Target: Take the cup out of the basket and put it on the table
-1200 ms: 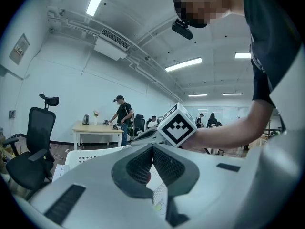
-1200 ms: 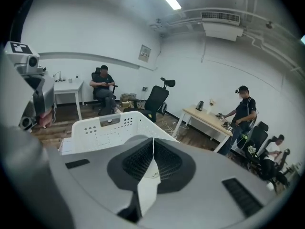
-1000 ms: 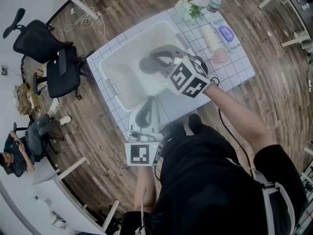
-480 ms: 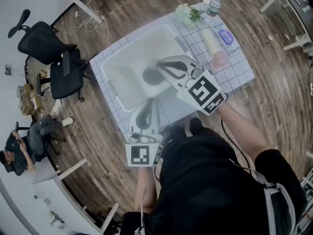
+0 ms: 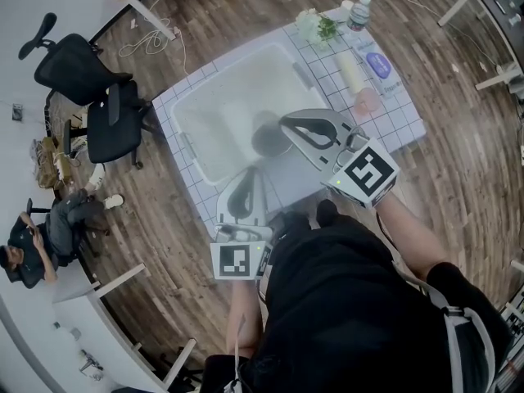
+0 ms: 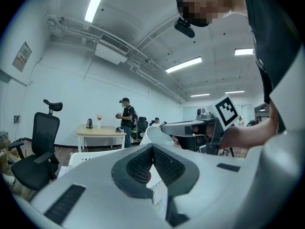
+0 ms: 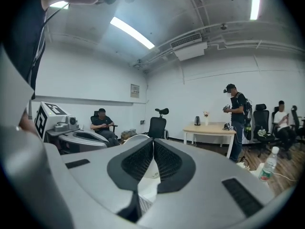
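1. The right gripper is clamping its jaws, nearly together, on the rim of the white cup. The thin wall is sitting between the pads, and the cup's body is hanging just ahead of and below the tips.
2. In the head view the cup is showing right at the tips of the right gripper, over the near part of the basket. The left gripper view is showing the cup up in the air, so it is probably hanging clear of the basket floor.
3. The left gripper is hanging idle, jaws together with nothing between them. It is sitting behind and to the left of the right gripper, outside the basket's near wall.
4. Judging by this, the lift-out step is in hand: the cup is gripped and raised, but it is not yet over bare table.
5. The next move is calling for the right gripper to draw the cup back and to its own right, passing above the basket wall below it.
6. Then it is calling for lowering until the base is resting flat on open table, away from the small items lying ahead and to the right of the gripper, before the jaws are opening.
7. A rim-only pinch is likely letting the cup tilt, so a slow, level carry is looking wise.
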`<state>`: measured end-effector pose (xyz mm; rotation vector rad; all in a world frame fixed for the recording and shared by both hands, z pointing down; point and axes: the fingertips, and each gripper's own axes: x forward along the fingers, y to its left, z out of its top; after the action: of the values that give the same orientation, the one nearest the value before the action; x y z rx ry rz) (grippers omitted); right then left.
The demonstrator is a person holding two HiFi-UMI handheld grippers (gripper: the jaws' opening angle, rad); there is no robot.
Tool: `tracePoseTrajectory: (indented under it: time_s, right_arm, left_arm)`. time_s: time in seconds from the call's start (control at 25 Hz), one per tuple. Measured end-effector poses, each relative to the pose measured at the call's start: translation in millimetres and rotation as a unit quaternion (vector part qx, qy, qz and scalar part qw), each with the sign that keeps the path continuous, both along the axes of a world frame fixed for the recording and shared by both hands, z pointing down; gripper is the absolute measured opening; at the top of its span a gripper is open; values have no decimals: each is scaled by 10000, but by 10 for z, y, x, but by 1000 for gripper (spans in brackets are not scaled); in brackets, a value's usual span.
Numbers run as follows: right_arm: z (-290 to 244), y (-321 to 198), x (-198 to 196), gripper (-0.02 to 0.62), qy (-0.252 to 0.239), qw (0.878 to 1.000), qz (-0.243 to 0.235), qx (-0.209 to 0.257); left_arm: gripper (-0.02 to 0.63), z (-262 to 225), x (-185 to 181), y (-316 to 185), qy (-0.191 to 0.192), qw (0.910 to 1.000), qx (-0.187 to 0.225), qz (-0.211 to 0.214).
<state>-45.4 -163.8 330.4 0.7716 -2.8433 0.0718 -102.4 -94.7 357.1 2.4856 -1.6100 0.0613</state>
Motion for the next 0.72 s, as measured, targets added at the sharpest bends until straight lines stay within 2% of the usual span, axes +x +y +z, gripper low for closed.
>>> tracePoseTrajectory:
  time_s: [0.12, 0.72]
  right_arm:
    - [28, 66, 91, 25, 14, 9998, 88, -176]
    - [48, 374, 436, 25, -267, 9994, -94, -190]
  left_arm:
    - [9, -1, 16, 18, -10, 10000, 5, -36]
    - [9, -38, 263, 93, -75, 9999, 22, -72]
